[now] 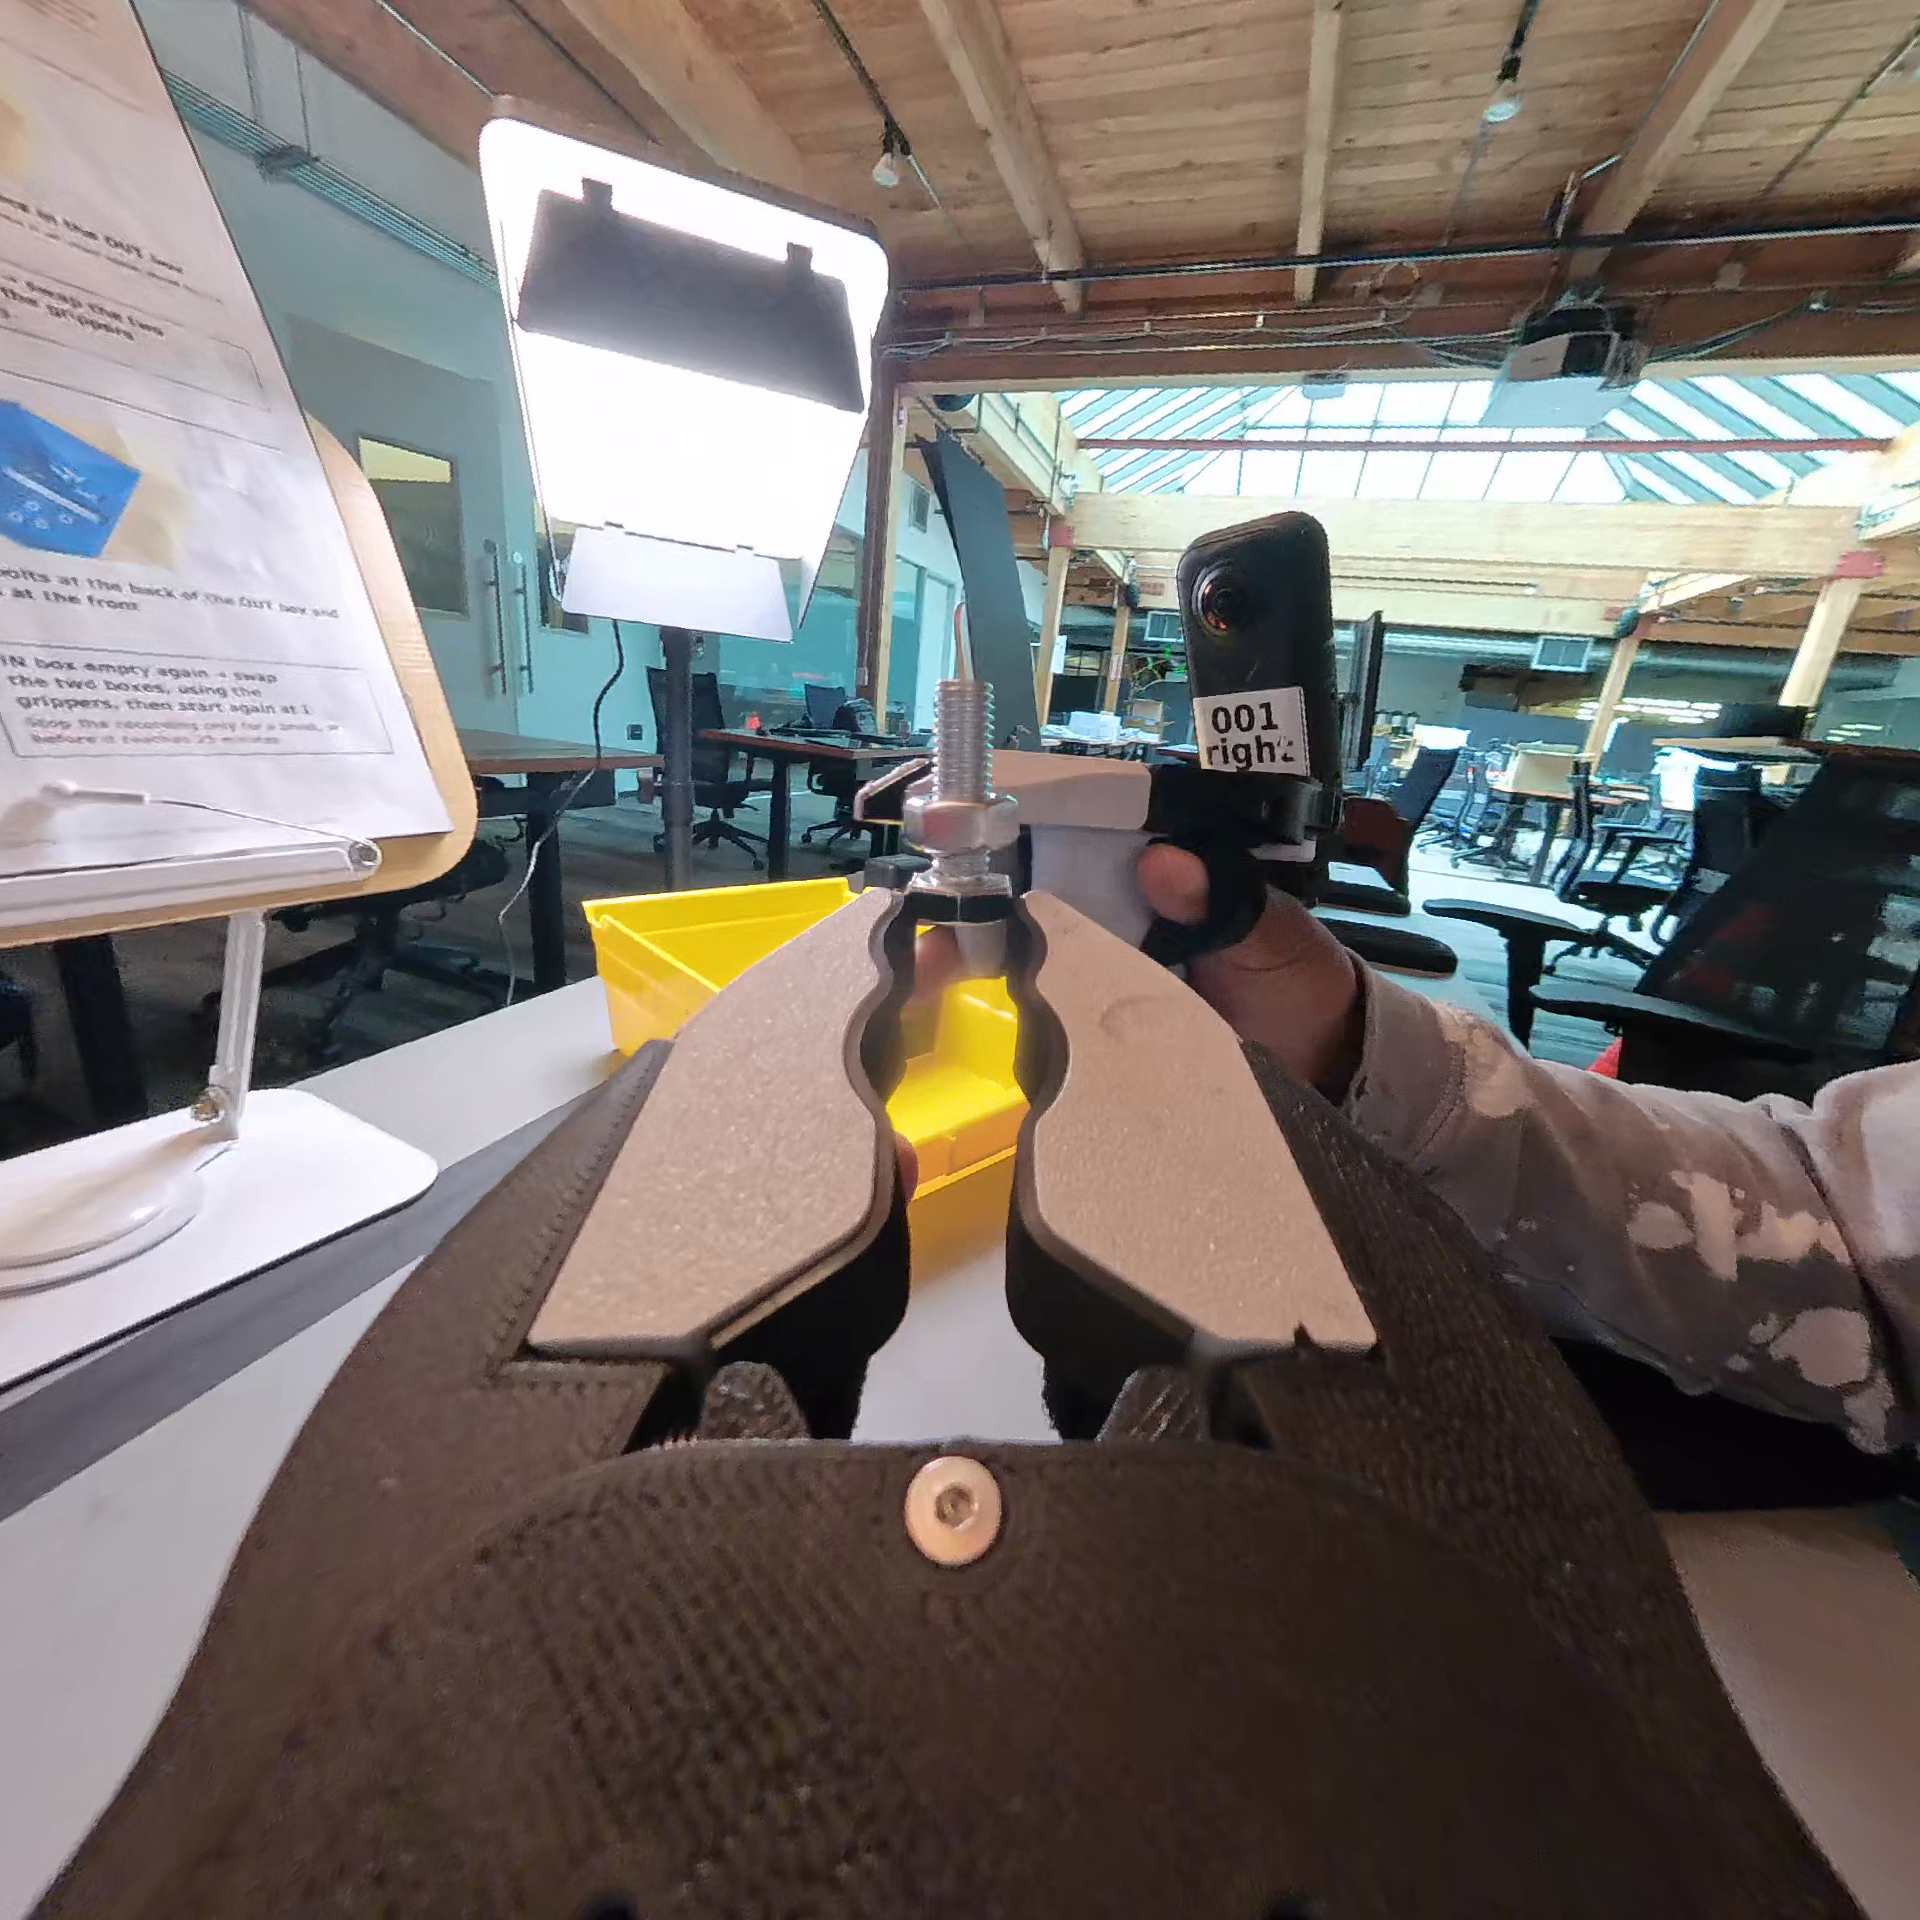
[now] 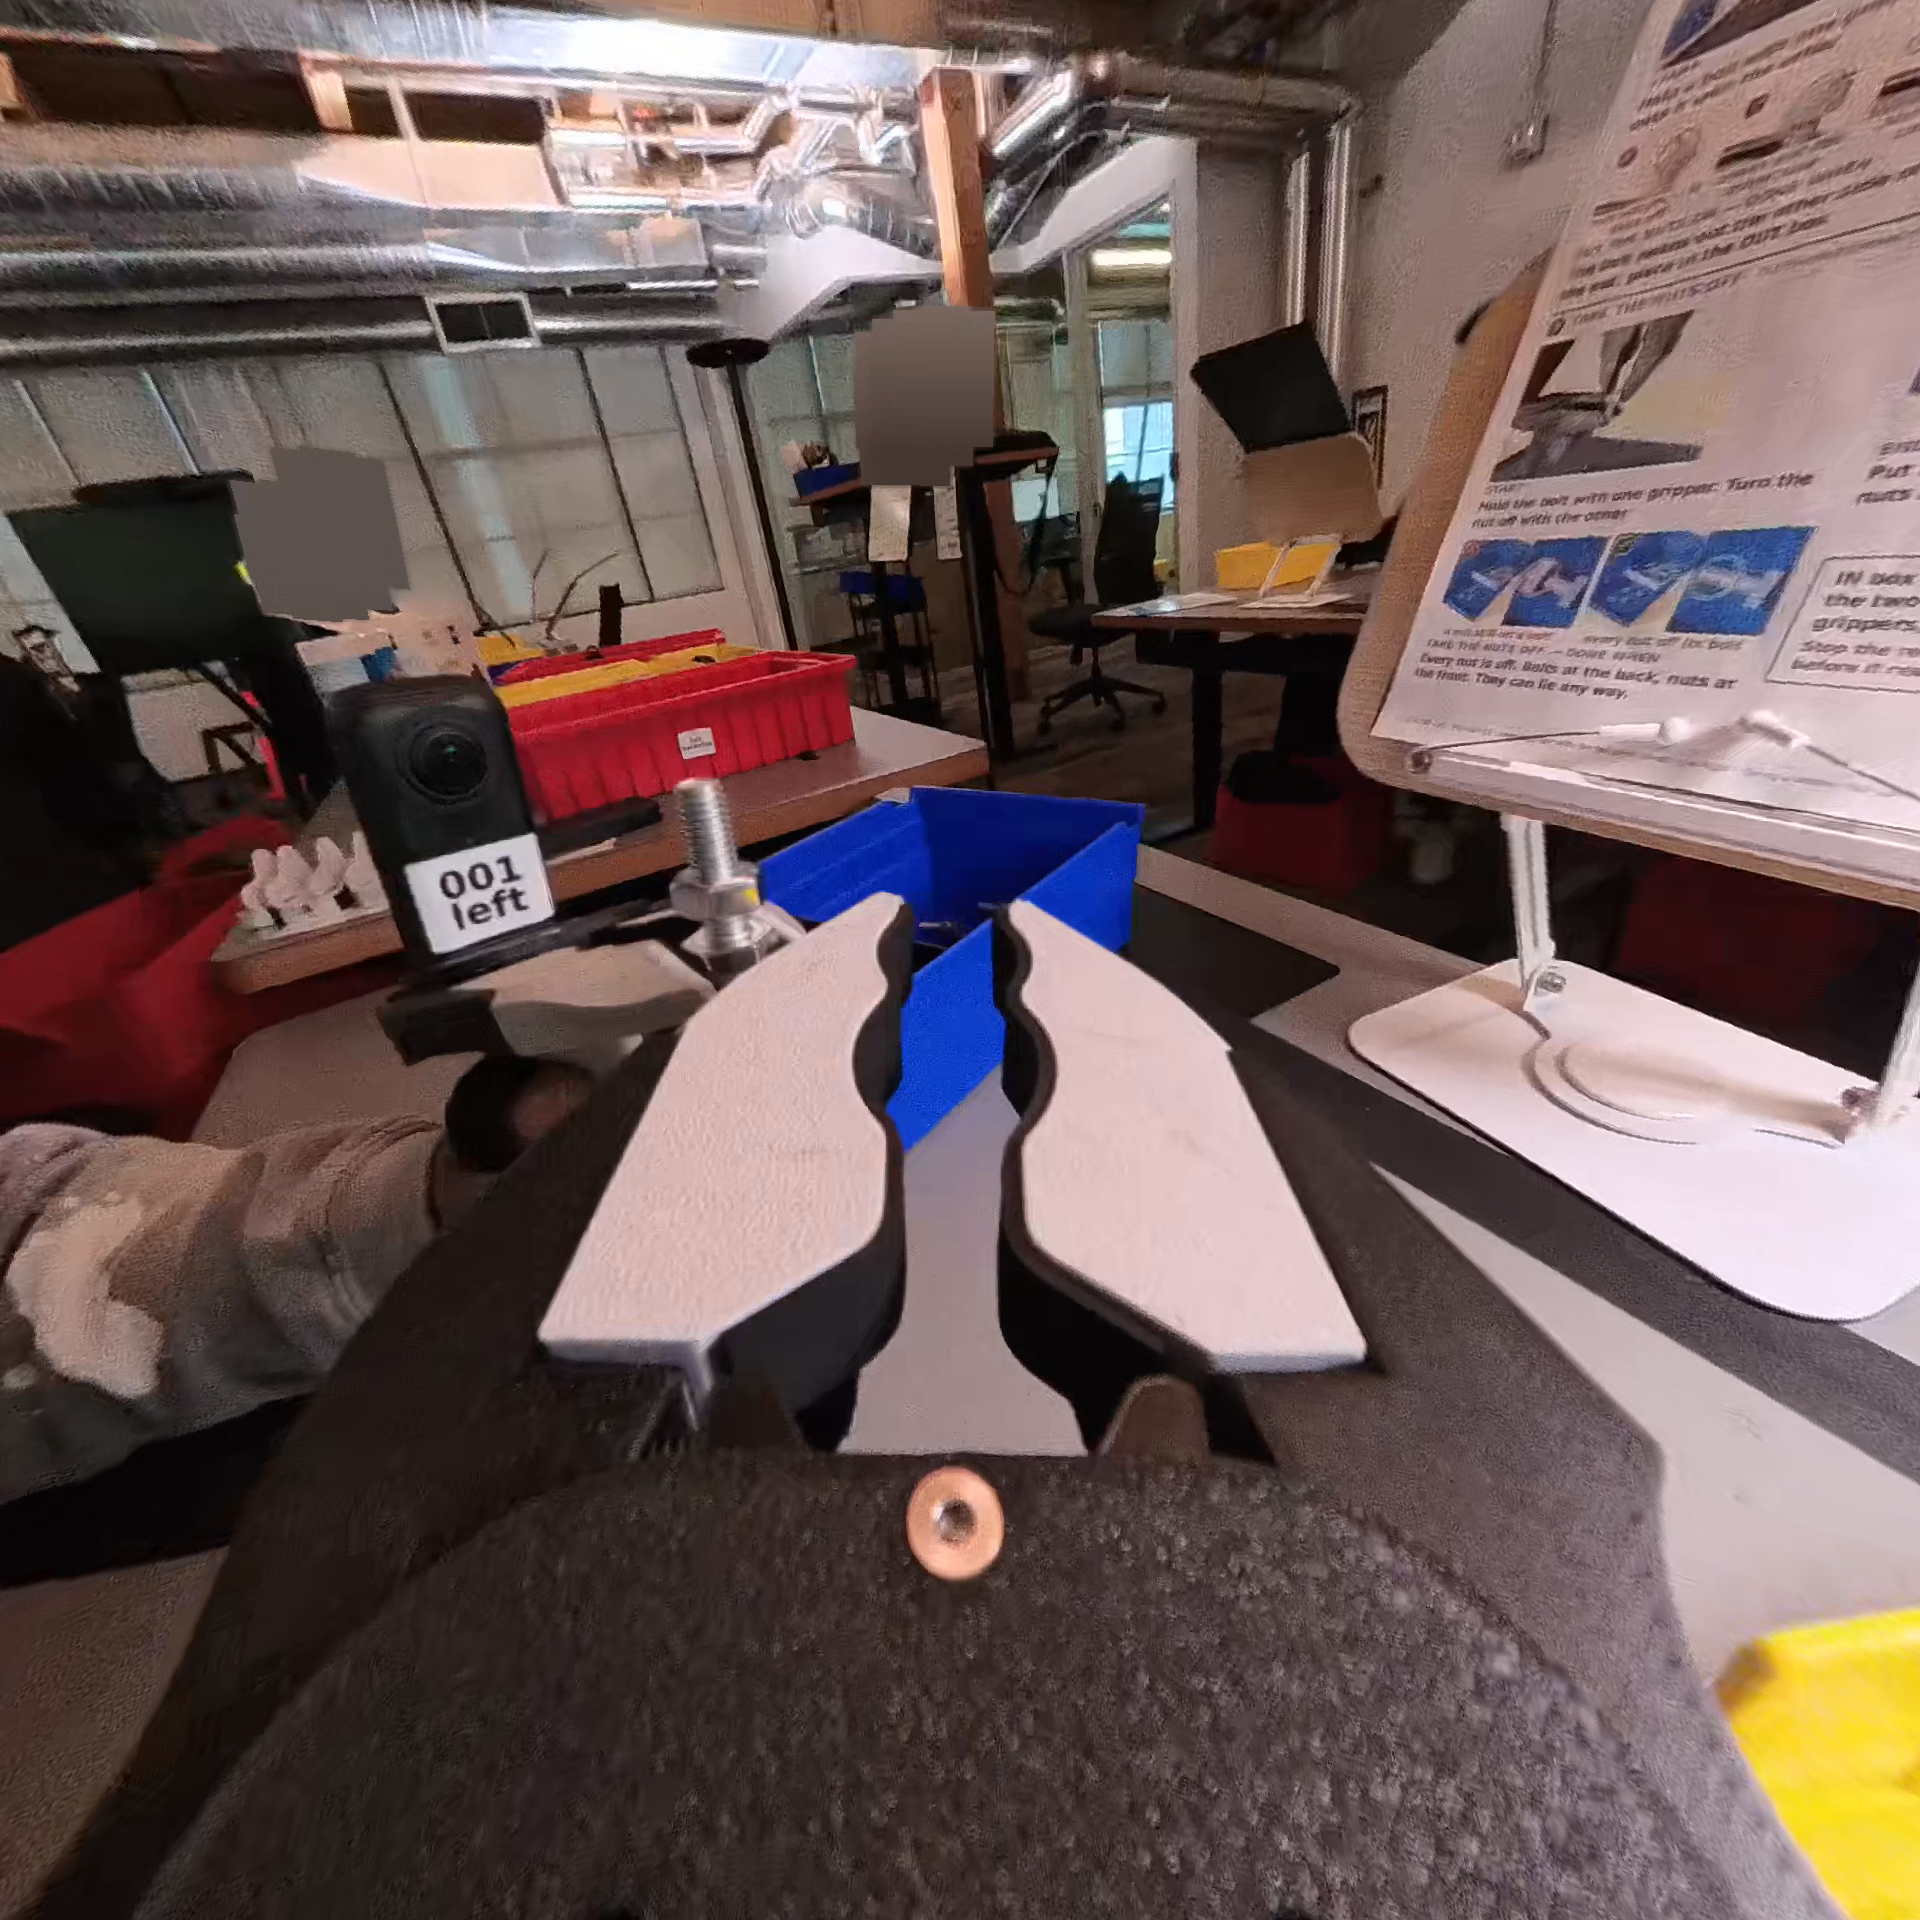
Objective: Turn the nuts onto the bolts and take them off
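Observation:
My left gripper (image 1: 956, 914) is shut on the head of a silver bolt (image 1: 961, 727) and holds it upright above the table. A silver nut (image 1: 958, 821) sits low on the thread, just above the head. My right gripper (image 1: 1039, 800) is right behind the bolt at the nut's height, held by a hand in a black glove. In the right wrist view the right gripper (image 2: 951, 920) has a narrow gap between its fingers with nothing in it. There the bolt (image 2: 709, 831) and nut (image 2: 717, 894) stand just left of its left finger (image 2: 790, 1039), outside the jaws.
A yellow bin (image 1: 727, 935) stands on the white table behind the bolt; its corner shows in the right wrist view (image 2: 1829, 1766). A blue bin (image 2: 997, 862) is beyond the right gripper. A white stand (image 1: 156, 1174) with an instruction sheet (image 2: 1662, 1091) stands beside it. A lamp panel (image 1: 675, 416) rises behind. The left gripper's tips are roughly 5 centimetres from the right gripper's.

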`<state>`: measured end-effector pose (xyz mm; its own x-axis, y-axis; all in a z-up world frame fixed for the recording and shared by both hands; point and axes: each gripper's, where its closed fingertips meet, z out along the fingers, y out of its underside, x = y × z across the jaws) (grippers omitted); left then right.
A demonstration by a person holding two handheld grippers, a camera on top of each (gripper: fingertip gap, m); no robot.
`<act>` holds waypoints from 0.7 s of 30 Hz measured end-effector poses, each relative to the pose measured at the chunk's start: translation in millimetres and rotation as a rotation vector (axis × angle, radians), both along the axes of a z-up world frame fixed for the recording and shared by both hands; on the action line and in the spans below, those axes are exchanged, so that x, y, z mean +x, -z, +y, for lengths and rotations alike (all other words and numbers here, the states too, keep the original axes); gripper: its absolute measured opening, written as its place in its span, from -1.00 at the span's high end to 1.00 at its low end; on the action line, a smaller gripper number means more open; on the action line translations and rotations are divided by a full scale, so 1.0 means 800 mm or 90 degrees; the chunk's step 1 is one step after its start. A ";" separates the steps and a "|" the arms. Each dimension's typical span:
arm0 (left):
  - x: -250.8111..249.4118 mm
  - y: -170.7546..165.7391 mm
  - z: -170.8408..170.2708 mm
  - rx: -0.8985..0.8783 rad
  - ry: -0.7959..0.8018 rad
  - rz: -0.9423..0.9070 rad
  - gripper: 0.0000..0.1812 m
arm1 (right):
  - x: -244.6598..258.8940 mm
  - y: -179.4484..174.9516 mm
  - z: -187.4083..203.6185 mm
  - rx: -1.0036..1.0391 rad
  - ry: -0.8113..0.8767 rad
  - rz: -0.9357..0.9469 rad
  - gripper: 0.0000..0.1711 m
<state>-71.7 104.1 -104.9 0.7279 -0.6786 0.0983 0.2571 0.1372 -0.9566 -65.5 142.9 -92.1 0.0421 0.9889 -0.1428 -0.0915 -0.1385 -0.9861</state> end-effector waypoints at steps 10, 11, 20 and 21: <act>0.004 0.004 0.002 -0.011 0.001 -0.003 0.81 | -0.008 0.002 -0.026 0.021 -0.055 -0.023 0.70; 0.001 0.002 0.002 -0.013 0.003 -0.007 0.80 | -0.003 0.000 -0.010 0.008 -0.016 -0.010 0.77; 0.005 0.007 0.005 -0.024 -0.006 0.002 0.81 | -0.011 0.002 -0.034 0.033 -0.059 -0.024 0.55; 0.004 0.004 0.002 -0.018 0.008 -0.009 0.81 | -0.007 0.002 -0.021 0.020 -0.033 -0.021 0.72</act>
<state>-68.2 105.8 -107.9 0.7175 -0.6849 0.1273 0.2721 0.1073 -0.9563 -71.4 125.8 -93.6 -0.0044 0.9939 -0.1103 -0.0517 -0.1104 -0.9925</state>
